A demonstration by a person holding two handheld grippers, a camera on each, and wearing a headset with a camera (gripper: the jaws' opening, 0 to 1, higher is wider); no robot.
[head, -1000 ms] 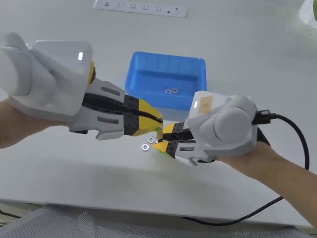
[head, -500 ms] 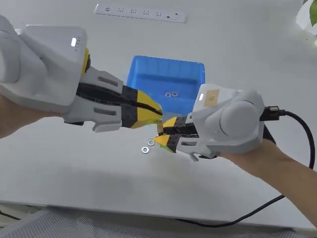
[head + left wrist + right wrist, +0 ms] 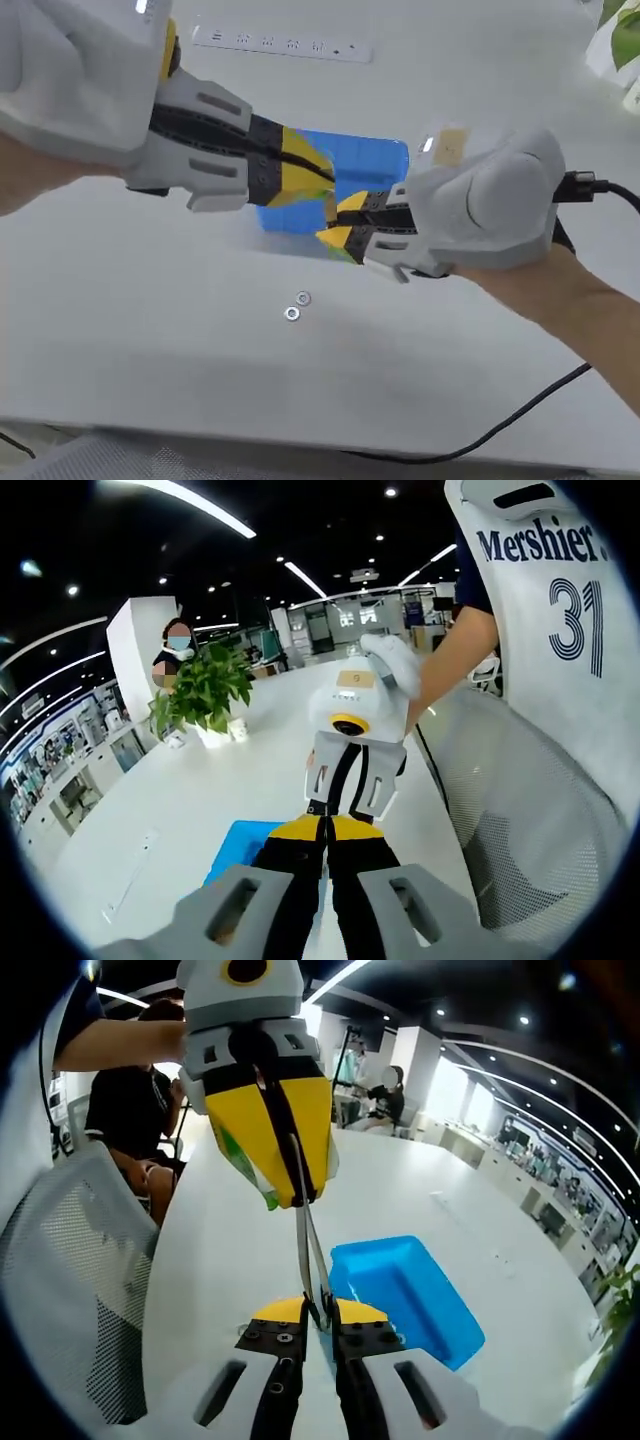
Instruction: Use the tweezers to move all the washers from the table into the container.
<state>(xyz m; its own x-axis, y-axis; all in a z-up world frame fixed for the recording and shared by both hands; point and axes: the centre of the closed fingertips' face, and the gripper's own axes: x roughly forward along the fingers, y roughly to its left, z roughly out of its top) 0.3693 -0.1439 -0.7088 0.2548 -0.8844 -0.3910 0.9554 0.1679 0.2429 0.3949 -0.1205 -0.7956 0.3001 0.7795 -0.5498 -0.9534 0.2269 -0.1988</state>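
Head view has both grippers lifted together over the near side of the blue container (image 3: 385, 162), their tips meeting. Right gripper view explains the pairing. The tweezers (image 3: 308, 1250) run as two thin metal legs from the left gripper (image 3: 285, 1185), whose yellow jaws are clamped round the upper end. They pass down into the right gripper (image 3: 318, 1322), whose jaws are pinched almost shut on the legs. Whether a washer sits in the tips I cannot tell, as they are hidden behind the right jaws. Two washers (image 3: 291, 314) lie just beside each other on the white surface (image 3: 150, 330), on the near side of the container and well apart from it.

To my eye this is the carry-and-drop part of the job. Done well, both grippers travel as one, so the tweezers neither twist nor slip. The tips should go well inside the container's wall and come down low, because a washer let go from a height could bounce out. Only the right jaws should then ease off, letting the legs spring apart while the left clamp holds firm. The pair beside the container is best taken one at a time.
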